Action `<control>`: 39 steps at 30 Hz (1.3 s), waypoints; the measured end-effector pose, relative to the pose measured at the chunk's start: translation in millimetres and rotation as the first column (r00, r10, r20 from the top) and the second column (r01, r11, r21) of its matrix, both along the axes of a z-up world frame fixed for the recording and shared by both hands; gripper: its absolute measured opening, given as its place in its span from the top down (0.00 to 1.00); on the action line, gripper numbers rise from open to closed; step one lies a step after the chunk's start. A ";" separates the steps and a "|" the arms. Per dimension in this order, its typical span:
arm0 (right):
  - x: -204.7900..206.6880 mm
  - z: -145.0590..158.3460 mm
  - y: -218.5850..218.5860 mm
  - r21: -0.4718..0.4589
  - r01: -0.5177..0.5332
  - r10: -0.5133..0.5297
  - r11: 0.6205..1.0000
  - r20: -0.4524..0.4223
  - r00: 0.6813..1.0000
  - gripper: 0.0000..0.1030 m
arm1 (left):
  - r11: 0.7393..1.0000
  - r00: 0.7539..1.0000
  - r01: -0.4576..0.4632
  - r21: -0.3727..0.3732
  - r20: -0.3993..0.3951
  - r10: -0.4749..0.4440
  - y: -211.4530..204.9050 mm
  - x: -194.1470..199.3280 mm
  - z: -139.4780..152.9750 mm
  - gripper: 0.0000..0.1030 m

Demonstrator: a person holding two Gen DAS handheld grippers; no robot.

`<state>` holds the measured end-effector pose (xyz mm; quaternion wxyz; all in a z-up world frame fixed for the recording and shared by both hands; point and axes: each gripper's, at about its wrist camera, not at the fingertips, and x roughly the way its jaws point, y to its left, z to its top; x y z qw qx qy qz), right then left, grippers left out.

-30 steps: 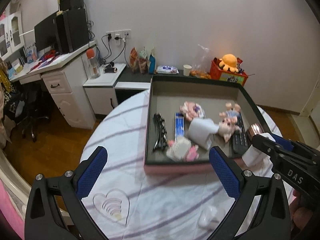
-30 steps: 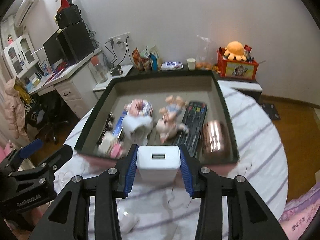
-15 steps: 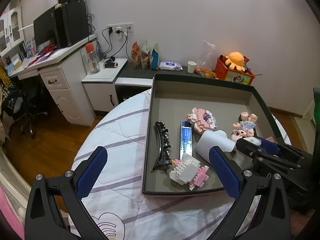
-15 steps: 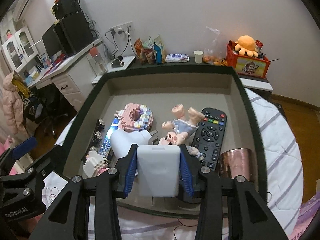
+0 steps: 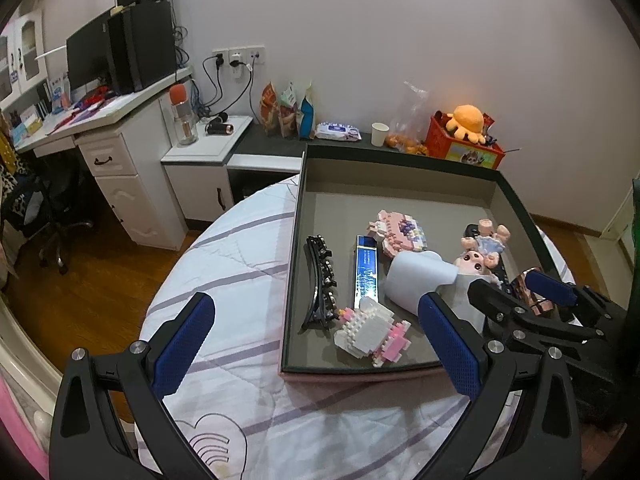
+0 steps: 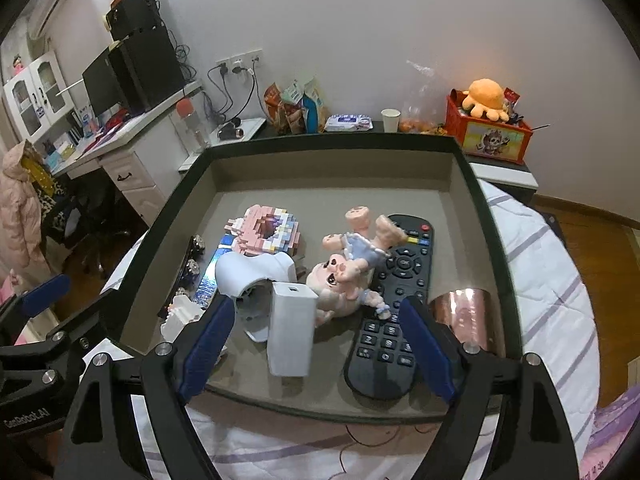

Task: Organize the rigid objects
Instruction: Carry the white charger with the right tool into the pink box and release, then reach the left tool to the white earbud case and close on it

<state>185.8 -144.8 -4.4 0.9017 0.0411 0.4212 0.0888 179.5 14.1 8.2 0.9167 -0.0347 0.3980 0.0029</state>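
Note:
A dark tray (image 6: 476,196) on the round table holds a white charger block (image 6: 290,330), a white hair-dryer-like piece (image 6: 252,276), a pig doll (image 6: 344,276), a black remote (image 6: 394,304), a copper cylinder (image 6: 466,316), pink brick models (image 6: 268,234) and a black hair clip (image 5: 320,280). My right gripper (image 6: 316,350) is open over the tray's near edge, and the charger stands free between its fingers. My left gripper (image 5: 320,344) is open and empty over the tray's (image 5: 296,240) front left corner.
The table wears a white cloth with purple stripes (image 5: 224,280). A white desk with drawers (image 5: 116,168) and a black monitor (image 5: 120,52) stand at the left. A low shelf behind the tray carries snack bags (image 5: 288,112) and a red box with an orange plush (image 5: 464,132).
My right gripper has opened and let go of the white charger, which now stands inside the tray. The left gripper has shifted closer to the tray.

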 end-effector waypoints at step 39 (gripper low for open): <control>-157.8 22.9 -62.1 0.066 0.181 -0.185 0.981 0.070 0.980 0.00 | 0.998 0.998 0.057 -0.004 0.033 -0.057 -26.8 -135.8 20.8 0.00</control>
